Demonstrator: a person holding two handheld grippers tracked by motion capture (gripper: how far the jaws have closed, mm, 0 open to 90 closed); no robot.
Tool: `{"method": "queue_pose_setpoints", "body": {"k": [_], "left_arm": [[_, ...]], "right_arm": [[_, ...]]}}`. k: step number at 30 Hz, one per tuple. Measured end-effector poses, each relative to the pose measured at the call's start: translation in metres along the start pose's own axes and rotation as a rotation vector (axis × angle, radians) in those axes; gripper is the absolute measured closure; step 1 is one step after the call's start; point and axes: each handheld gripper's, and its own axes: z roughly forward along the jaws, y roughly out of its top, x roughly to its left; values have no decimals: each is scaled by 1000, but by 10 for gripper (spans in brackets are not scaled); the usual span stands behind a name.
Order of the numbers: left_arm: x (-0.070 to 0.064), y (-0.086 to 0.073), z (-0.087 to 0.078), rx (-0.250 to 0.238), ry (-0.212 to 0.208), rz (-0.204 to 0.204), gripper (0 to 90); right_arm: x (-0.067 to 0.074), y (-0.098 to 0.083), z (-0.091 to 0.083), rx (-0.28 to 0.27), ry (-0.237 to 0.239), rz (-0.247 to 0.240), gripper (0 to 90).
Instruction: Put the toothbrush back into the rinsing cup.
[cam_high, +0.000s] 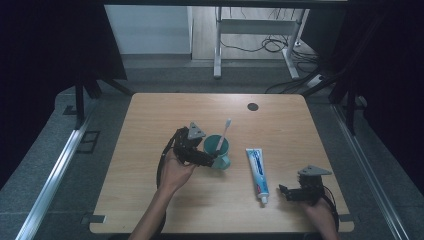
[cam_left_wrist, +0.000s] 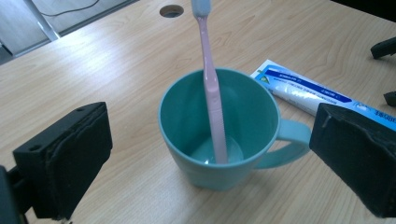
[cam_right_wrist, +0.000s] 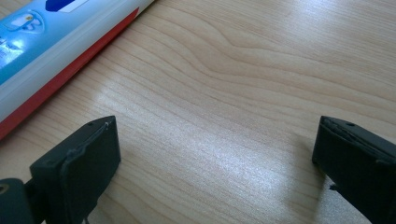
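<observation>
High view overhead — gripper views close, sharing toothpaste tube (cam_left_wrist: 303, 91).

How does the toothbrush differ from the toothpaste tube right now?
The toothbrush is pink and thin, while the toothpaste tube is white and blue and broad. The toothbrush stands leaning inside the teal mug, head up; the tube lies flat on the table. The toothbrush sits in front of the open left gripper; the tube lies beside the right gripper. Neither is held.

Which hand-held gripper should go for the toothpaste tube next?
Right. The right hand-held gripper sits open just beside the toothpaste tube. The left hand-held gripper is open around the teal mug, farther off.
</observation>
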Motion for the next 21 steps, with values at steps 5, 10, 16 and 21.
{"method": "queue_pose_setpoints", "body": {"k": [5,10,16,21], "left_arm": [[3,-6,-2,5,-7,-10,0],[4,-12,-5,15,-19,-8,0],[5,-19,-7,9,-28,-21,0],[5,-28,-10,8,-21,-26,0]], "right_arm": [[0,0,0,0,0,0,3],[0,0,0,0,1,1,3],[0,0,0,-1,0,-1,3],[0,0,0,1,1,-2,3]]}}
